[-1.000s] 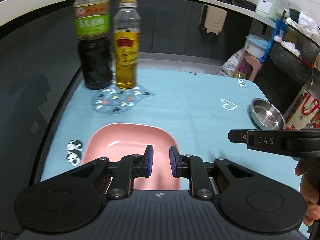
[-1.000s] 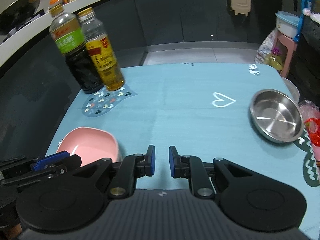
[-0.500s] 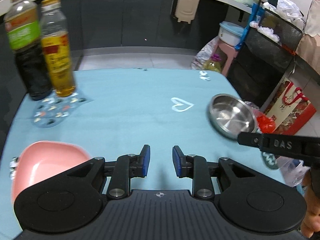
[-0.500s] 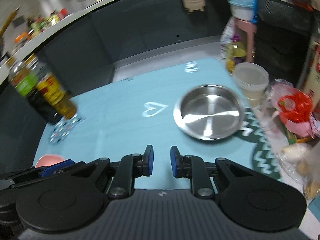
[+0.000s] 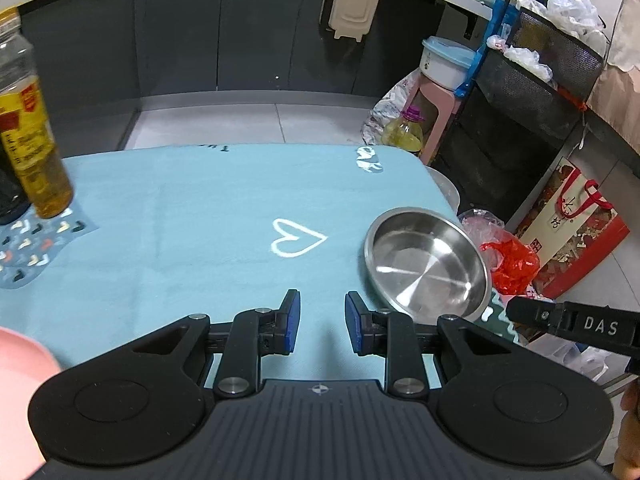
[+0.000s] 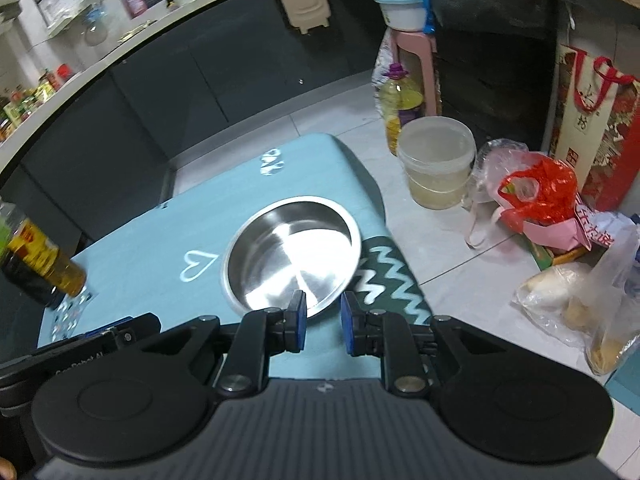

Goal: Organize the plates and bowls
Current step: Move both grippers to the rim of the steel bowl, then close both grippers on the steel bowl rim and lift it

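Note:
A round steel bowl [image 5: 426, 264] sits near the right edge of the blue table cloth [image 5: 200, 216]; it also shows in the right wrist view [image 6: 290, 254]. My right gripper [image 6: 322, 322] is open and empty, its fingertips just above the bowl's near rim. My left gripper [image 5: 319, 326] is open and empty over the cloth, left of the bowl. A pink plate [image 5: 20, 396] shows only as a sliver at the lower left of the left wrist view.
An oil bottle [image 5: 28, 140] and a dark sauce bottle [image 6: 24, 280] stand on a patterned mat [image 5: 32, 248] at the far left. A dark zigzag mat [image 6: 384, 284] lies by the bowl. Bags [image 6: 536, 192] and a plastic tub [image 6: 438, 160] sit on the floor to the right.
Both grippers have swung right, away from the pink plate and toward the steel bowl. The right gripper now reaches the bowl's near rim. Both stay open.

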Motion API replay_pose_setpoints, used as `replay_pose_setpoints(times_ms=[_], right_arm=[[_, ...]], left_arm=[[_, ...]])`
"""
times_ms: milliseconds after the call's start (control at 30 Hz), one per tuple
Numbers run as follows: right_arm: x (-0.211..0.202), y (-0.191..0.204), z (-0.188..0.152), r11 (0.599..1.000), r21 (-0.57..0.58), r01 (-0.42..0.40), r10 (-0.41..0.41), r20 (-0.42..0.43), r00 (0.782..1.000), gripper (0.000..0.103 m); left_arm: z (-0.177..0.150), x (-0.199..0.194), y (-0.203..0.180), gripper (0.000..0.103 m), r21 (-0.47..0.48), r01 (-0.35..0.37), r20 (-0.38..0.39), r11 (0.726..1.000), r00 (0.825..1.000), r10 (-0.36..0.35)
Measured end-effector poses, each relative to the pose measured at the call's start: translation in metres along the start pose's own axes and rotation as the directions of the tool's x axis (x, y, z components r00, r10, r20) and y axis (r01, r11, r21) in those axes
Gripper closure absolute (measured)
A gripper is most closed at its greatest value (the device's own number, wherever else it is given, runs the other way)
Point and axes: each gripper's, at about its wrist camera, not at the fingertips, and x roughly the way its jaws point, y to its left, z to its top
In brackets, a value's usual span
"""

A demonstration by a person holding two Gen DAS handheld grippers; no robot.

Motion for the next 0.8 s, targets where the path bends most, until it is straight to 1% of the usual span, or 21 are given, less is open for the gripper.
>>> replay_pose_setpoints(times_ms=[167,433,800], right_arm=[[0.008,-0.009,0.006,1.0,0.017,0.004,-0.004,-0.006,1.0,0.086],[0.026,-0.014,0.013,0.999,0.04,0.006,-0.006,-0.021,1.0,0.086],[0.045,-0.017,0.02,0.998,0.053,0.018,-0.016,-0.037,0.999,0.086]], left_arm=[[0.006,0.013,-0.01,0.08,0.004,0.032,0.013,0.999,0.999,-0.032],[0.013,0.043,-0.02,0.08,0.001,0.024,-0.03,1.0,0.999,-0.024],[0.019,0.072,-0.022,0.08,-0.015,0.018,-0.059,1.0,0.998,-0.018]])
